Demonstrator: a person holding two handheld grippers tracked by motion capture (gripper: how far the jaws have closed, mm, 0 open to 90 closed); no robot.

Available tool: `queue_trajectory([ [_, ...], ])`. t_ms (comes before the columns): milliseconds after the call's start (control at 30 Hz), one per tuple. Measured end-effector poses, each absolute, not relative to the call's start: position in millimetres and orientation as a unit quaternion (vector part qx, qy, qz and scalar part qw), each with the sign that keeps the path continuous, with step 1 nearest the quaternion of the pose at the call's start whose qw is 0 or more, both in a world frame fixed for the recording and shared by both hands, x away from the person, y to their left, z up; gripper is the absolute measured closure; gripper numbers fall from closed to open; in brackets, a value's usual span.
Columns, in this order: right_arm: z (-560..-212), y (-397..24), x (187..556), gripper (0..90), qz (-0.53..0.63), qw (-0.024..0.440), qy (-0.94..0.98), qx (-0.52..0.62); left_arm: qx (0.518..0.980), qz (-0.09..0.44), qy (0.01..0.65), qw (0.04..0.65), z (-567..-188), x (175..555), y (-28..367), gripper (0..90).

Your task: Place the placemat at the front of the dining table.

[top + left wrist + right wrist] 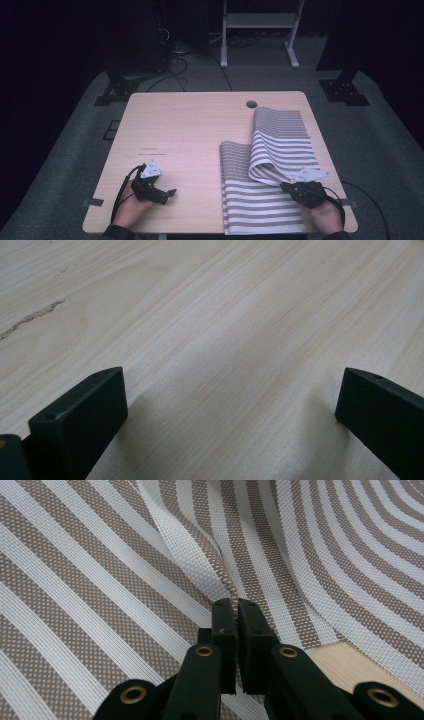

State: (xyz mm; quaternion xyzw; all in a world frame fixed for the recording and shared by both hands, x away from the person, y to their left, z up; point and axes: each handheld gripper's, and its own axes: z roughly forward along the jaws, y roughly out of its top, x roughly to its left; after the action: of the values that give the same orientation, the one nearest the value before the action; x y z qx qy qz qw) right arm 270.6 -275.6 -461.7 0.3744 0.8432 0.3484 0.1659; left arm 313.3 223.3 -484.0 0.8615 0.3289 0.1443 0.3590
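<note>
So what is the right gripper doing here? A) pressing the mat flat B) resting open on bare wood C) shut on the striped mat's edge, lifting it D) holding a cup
C: the right gripper has its jaws pinched together on the edge of the striped mat, which curls up off the table.

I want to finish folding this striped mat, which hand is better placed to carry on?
Right. The right gripper is already shut on the striped mat, lifting its edge; the left gripper rests open on bare table.

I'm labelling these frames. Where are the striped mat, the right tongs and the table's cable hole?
striped mat (pixel 265 200), high view, flat near part.
right tongs (pixel 235 611), right gripper view, shut tips.
cable hole (pixel 251 104), high view, its centre.
</note>
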Motion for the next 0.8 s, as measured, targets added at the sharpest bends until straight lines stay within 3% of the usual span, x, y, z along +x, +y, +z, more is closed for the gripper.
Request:
queue_trajectory([
  [700, -461.4, -326.9, 258.0, 85.7, 0.33, 0.169, 0.832, 0.413, 0.862, 0.144, 0.329, 0.359, -484.0, 313.4, 223.3, 0.0],
  [800, -462.2, -334.7, 255.1, 80.2, 0.336, 0.16, 0.829, 0.416, 0.862, 0.145, 0.329, 0.359, -484.0, 313.4, 223.3, 0.0],
])
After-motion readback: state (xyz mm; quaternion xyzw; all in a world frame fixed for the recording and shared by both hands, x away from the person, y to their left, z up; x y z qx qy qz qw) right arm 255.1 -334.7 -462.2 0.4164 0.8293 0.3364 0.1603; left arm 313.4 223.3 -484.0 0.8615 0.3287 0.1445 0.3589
